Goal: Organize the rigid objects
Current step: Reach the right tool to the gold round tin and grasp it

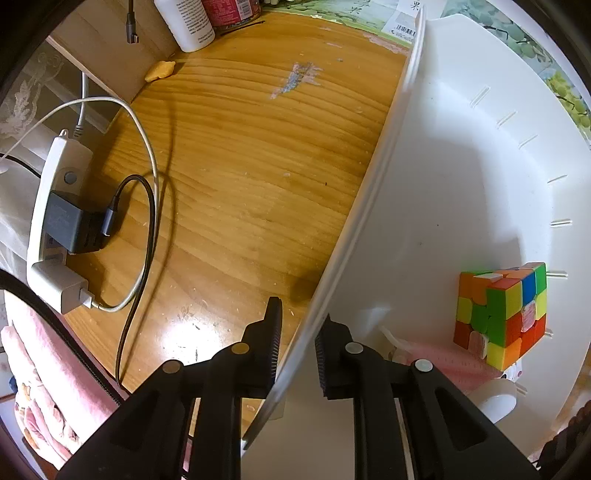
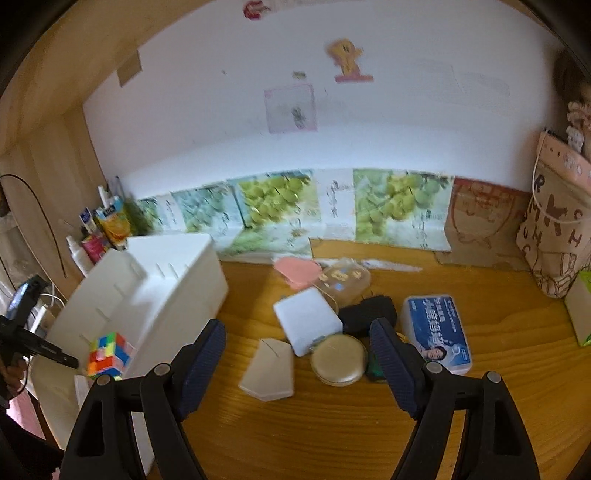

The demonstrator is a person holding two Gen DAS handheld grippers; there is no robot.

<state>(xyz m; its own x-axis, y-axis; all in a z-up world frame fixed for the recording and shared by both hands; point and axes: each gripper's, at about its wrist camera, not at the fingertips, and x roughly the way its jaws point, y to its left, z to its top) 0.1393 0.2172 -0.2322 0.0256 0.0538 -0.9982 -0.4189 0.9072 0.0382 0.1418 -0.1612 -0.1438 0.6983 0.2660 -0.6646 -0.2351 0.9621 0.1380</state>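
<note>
My left gripper is shut on the rim of a white plastic bin and holds it tilted. Inside the bin lie a colourful puzzle cube, a pink flat item and a roll of tape. In the right wrist view the bin stands at the left with the cube inside. My right gripper is open and empty above a pile: a white box, a round gold tin, a white hexagonal piece, a black item, a blue-labelled case.
A power strip with chargers and cables lies at the desk's left edge. Bottles stand at the back. In the right wrist view a patterned bag stands at the right, a pink item and a clear box behind the pile.
</note>
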